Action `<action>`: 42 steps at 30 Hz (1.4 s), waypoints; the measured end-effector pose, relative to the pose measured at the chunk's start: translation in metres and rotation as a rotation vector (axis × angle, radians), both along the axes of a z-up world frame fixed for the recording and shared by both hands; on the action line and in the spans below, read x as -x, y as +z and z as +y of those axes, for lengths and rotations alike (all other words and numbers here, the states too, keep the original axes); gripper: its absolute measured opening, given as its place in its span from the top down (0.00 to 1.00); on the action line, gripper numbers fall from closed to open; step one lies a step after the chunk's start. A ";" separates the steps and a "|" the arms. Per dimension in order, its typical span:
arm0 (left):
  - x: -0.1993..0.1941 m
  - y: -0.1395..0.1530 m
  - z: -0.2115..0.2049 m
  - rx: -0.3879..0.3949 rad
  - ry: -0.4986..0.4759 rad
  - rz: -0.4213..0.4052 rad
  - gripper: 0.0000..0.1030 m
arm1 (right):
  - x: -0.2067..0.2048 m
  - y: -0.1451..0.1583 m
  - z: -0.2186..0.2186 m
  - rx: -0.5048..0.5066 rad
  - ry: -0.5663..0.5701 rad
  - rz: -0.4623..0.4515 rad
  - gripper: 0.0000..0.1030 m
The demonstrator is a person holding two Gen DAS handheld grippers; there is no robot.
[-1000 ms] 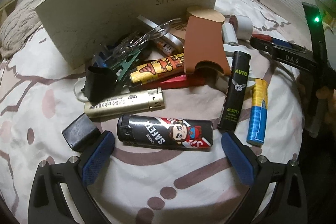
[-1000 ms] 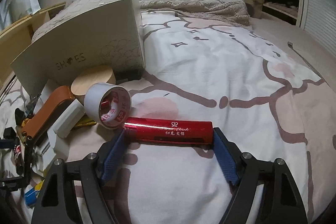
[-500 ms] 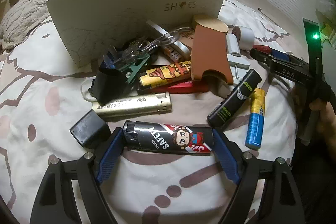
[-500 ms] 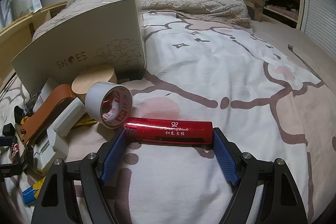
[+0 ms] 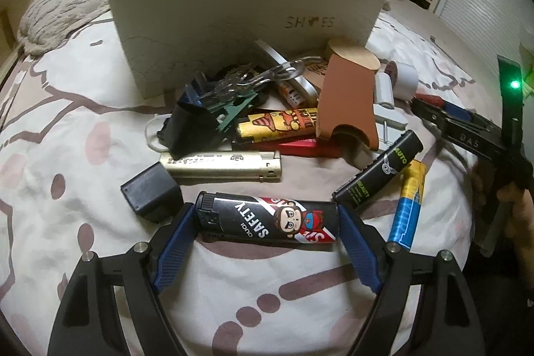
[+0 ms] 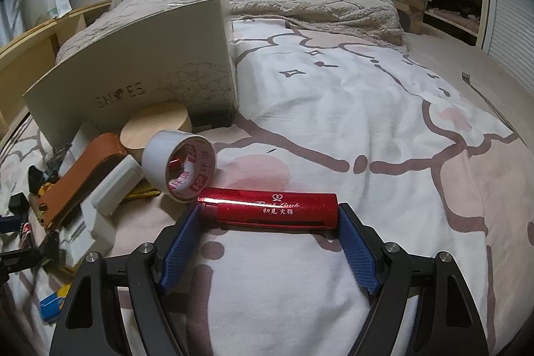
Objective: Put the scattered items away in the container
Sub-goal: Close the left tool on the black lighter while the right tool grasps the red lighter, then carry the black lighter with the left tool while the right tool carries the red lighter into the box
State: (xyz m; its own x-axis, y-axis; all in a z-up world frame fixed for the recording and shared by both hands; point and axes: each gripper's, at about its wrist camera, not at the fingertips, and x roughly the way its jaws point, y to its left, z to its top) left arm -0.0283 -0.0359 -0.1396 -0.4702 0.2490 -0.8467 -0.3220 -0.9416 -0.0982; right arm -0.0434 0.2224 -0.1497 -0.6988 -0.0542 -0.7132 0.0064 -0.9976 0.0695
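Note:
A black lighter with a cartoon figure lies crosswise on the bedspread. My left gripper is shut on it end to end, blue pads against both ends. A red lighter lies the same way, and my right gripper is shut on its two ends. The white shoe box stands upright behind the pile, and the right wrist view shows this shoe box at the left. The right gripper also shows at the right edge of the left wrist view.
Scattered before the box: a gold lighter, a black-green lighter, a blue-yellow lighter, a small black block, a brown leather case. A tape roll touches the red lighter's left end. Bare bedspread lies to the right.
My left gripper's jaws went from wide open to shut on the black lighter's ends and nudged the black-green lighter to a slant. The right gripper and red lighter stayed put.

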 end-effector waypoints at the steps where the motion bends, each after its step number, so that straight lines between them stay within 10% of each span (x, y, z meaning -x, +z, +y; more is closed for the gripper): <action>1: -0.001 0.001 -0.001 -0.006 0.010 0.003 0.19 | -0.001 0.001 0.000 0.007 0.005 -0.002 0.22; 42: -0.005 0.019 -0.019 -0.090 0.154 0.057 0.19 | -0.016 0.021 -0.034 -0.002 0.175 0.003 0.19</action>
